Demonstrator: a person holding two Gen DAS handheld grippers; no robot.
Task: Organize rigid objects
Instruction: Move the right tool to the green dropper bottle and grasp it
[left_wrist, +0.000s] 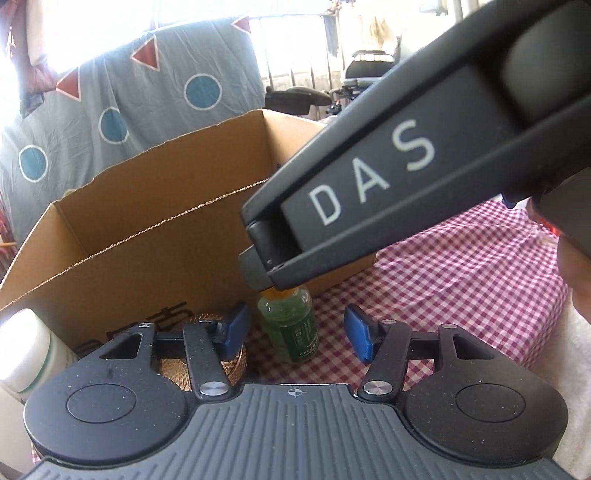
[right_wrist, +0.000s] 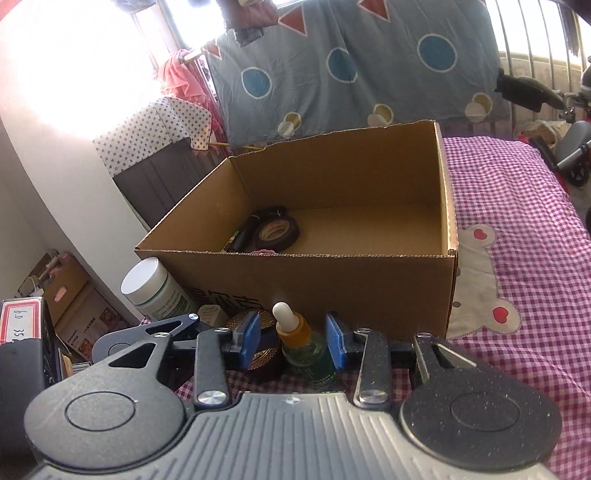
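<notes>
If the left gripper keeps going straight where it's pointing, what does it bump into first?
Probably the little green dropper bottle: it stands between the left gripper fingers, straight ahead. The right gripper already sits around it. Behind it stands the cardboard box. Depth is hard to judge.

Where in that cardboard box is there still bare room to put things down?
The cardboard box floor lies bare from its middle to the right wall. The left end is crowded: a black tape roll and a dark tube. Outside, the checked cloth right of the box is free.
</notes>
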